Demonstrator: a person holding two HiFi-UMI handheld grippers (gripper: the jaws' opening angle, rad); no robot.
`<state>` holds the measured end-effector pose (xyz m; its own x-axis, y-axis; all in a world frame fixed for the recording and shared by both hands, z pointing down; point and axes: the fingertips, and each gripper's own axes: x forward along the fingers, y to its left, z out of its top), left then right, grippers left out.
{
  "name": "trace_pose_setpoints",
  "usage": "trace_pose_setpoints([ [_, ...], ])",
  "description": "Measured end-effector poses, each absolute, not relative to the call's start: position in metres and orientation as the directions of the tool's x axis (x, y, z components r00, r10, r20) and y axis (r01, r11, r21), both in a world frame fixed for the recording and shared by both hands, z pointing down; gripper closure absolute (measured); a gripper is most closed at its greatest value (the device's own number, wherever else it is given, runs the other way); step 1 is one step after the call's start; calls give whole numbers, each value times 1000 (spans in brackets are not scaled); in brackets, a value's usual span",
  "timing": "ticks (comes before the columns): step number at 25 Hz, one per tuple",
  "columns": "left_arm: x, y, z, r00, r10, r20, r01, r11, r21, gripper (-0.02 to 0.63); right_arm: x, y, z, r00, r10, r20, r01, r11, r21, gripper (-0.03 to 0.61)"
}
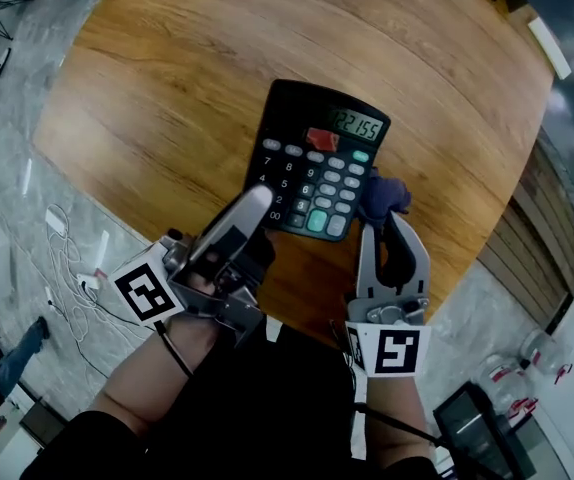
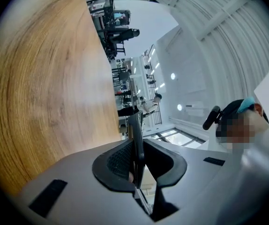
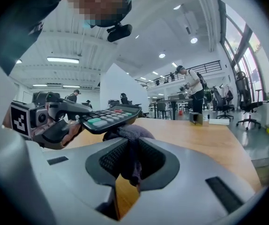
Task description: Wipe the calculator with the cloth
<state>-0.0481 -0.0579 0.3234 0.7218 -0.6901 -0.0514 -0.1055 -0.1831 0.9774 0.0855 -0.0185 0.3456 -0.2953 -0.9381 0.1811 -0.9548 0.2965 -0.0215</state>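
**Current step: wiping, cloth at the calculator edge**

1. Position of the workpiece. The black desktop calculator with grey and teal keys lies over the round wooden surface. In the right gripper view its near edge is raised clear of the surface. Whether the far edge rests on the surface cannot be told.

2. Left gripper. The fingers are set narrow and clamp the near left edge of the calculator, which shows edge-on between them as a thin dark slab.

3. Right gripper. The fingers are set narrow and pinch the dark blue-purple cloth. A bunched fold projects ahead of the fingertips and a tail hangs below them.

4. Contact. The bunched cloth sits against the near right side of the calculator, at or just under its rim. The key face looks uncovered.

**Judgement:** the wipe is in hand at the rim, and the key face probably remains to be done.

**Next move calls for:**
- Bring the cloth up onto the key face and draw it across towards the display.
- Hold the left clamp steady as a brace.
- Apply light pressure only. The grip is on one edge, so a hard push may lever the calculator out of the fingers.
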Motion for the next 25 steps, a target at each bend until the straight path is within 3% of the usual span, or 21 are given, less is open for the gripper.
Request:
trace_pose_setpoints([
  [7, -51, -62, 320, 707, -705, -58, -92, -173, 981, 545, 127, -23, 351, -202, -960, 195, -977, 211, 24, 517],
  [10, -31, -52, 310, 716, -691, -102, -20, -166, 986, 546, 116, -23, 357, -239, -950, 201, -969, 247, 14, 517],
  [17, -24, -47, 315, 750, -647, -135, 112, -77, 991, 545, 6, -35, 352, -431, -893, 130, -902, 426, -65, 517],
  [25, -25, -45, 322, 739, -667, -97, 84, -52, 995, 546, 37, -28, 337, -404, -911, 84, -915, 401, -53, 517],
])
